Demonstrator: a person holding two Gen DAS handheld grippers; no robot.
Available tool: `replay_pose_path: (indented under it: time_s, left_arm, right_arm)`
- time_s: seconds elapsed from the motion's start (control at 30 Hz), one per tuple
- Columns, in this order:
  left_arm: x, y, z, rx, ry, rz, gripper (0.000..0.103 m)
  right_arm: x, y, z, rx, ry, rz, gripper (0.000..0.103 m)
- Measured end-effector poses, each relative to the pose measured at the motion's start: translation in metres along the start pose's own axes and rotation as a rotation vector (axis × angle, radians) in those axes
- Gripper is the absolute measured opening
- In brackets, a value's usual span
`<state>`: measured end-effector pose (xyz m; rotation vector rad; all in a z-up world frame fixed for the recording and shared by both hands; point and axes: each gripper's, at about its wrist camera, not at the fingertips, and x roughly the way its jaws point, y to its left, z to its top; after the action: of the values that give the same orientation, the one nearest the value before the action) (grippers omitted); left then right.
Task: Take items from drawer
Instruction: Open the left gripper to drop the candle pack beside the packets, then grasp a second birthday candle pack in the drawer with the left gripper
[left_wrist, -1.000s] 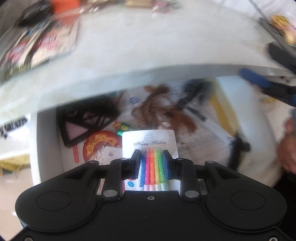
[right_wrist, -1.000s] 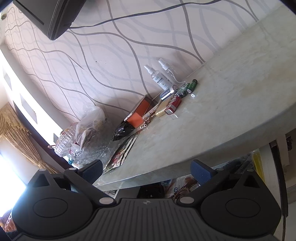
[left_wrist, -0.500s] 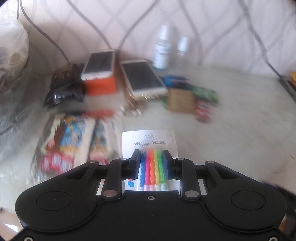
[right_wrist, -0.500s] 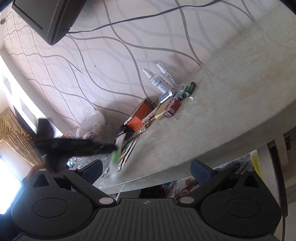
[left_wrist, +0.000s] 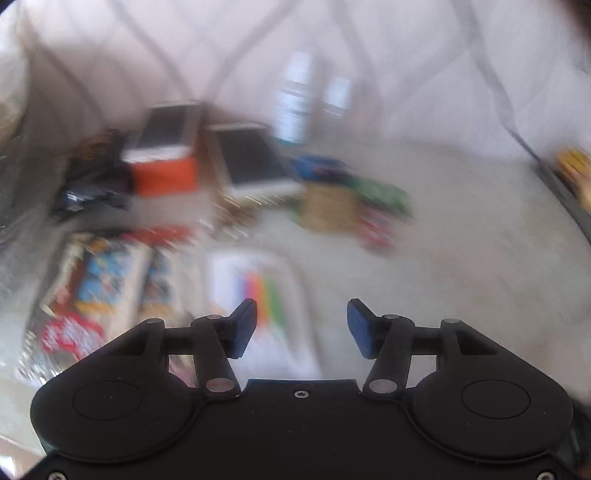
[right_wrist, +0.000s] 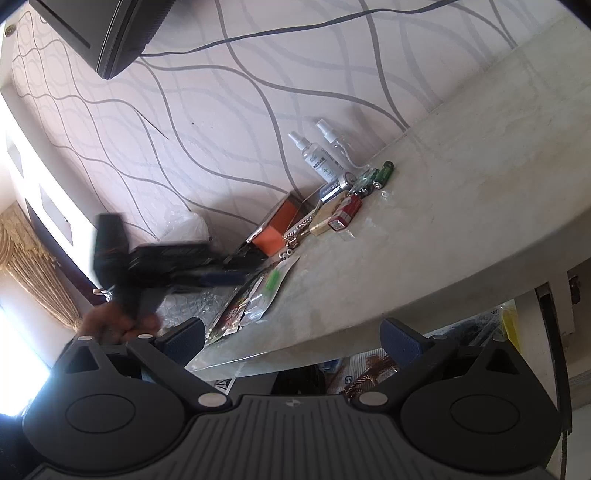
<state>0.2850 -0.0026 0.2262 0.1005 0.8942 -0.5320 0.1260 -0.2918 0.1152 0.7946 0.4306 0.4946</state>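
The pack of coloured birthday candles (left_wrist: 258, 291) lies flat on the marble countertop (left_wrist: 461, 258), just ahead of my left gripper (left_wrist: 301, 323), which is open with nothing between its blue pads. The left wrist view is blurred by motion. In the right wrist view the candle pack (right_wrist: 275, 277) shows on the countertop (right_wrist: 461, 206) with the left gripper (right_wrist: 229, 275) blurred beside it. My right gripper (right_wrist: 291, 338) stands open and empty at the counter's front edge. Below the edge the open drawer (right_wrist: 369, 369) shows brown and dark items.
On the counter are snack packets (left_wrist: 99, 280), two phones, one on an orange box (left_wrist: 164, 173), two spray bottles (right_wrist: 314, 155), batteries (right_wrist: 373, 179), a red box (right_wrist: 345, 216) and a plastic bag (right_wrist: 188, 225). A hand (right_wrist: 114, 323) holds the left gripper. The wall is close behind.
My left gripper lifted the candle pack out of the drawer, carried it over the counter, then opened and left it lying there. The right gripper has hardly moved.
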Motion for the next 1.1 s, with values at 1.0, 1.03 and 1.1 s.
replay_pose_path:
  time_s: [1.0,1.03,1.1]
  left_arm:
    - [0.055,-0.026,-0.176,0.184,0.424,0.206,0.029]
    - [0.054,-0.024,-0.177,0.184,0.418,0.206,0.029]
    - [0.05,-0.021,-0.177,0.182,0.406,0.2,0.029]
  right_arm:
    - [0.011,0.001,-0.003,-0.001,0.045,0.004,0.103]
    - [0.011,0.0,-0.003,0.0,0.045,0.004,0.103]
    - [0.011,0.0,-0.002,0.001,0.045,0.004,0.103]
